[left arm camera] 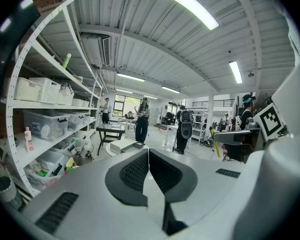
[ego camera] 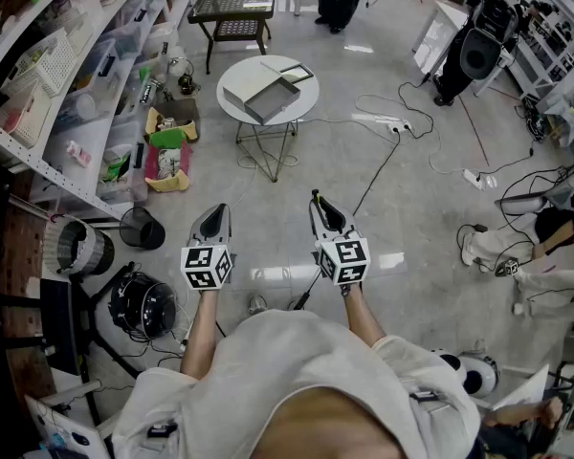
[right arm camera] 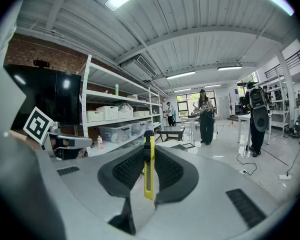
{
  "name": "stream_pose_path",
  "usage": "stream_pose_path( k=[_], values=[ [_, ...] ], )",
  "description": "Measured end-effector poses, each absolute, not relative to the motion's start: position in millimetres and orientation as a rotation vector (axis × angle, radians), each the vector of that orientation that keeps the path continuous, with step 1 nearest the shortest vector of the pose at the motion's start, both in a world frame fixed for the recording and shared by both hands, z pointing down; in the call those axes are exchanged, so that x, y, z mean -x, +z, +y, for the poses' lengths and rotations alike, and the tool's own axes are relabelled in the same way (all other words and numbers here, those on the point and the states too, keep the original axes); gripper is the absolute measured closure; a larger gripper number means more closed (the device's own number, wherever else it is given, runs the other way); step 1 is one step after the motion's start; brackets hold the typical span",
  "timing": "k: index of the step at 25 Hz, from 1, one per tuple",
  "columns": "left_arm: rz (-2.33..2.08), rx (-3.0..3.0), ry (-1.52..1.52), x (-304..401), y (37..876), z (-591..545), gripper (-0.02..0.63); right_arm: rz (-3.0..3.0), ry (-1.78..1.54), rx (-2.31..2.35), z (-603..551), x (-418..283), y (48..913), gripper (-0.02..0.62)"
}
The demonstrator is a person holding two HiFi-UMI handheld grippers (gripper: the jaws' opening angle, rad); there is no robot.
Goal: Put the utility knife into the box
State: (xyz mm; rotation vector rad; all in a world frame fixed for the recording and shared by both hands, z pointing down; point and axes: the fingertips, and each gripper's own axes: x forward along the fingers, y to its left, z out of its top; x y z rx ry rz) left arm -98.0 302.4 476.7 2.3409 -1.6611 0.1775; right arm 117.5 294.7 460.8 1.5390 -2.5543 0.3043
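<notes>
A yellow utility knife [right arm camera: 149,166] with a black tip stands upright between the pads of my right gripper [right arm camera: 149,151], which is shut on it. In the head view the right gripper [ego camera: 318,201] is held level in front of the person, knife tip at its front. My left gripper [ego camera: 217,213] is beside it, jaws together with nothing between them [left arm camera: 148,154]. The grey open box [ego camera: 261,94] lies on a round white table [ego camera: 297,108] a few steps ahead, also seen small and far in the left gripper view, box [left arm camera: 121,145].
Shelving with bins [ego camera: 67,75] runs along the left. A black wire bin [ego camera: 141,228] and cardboard boxes [ego camera: 167,151] sit on the floor near the table. Cables [ego camera: 402,122] trail across the floor right. A dark low table [ego camera: 232,8] stands behind. People stand in the distance.
</notes>
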Motion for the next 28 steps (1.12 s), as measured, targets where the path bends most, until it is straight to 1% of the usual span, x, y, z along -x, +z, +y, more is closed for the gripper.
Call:
stream_pose_path(
  k=[16,23,28],
  values=[
    [-1.668,-2.349,0.191,93.2,473.2,298.0,0.586,-2.585,0.333,-1.524,291.1,-119.2,461.5,0.514],
    [-1.678,-2.343,0.201,72.1,474.3,293.0,0.586,-2.602,0.341,-1.487,287.7,-133.7,464.3,0.514],
    [-1.663,-2.343,0.217,42.9,481.0,289.7,0.586,-2.621,0.359,-1.457,286.8,-149.0,469.1,0.514]
  ],
)
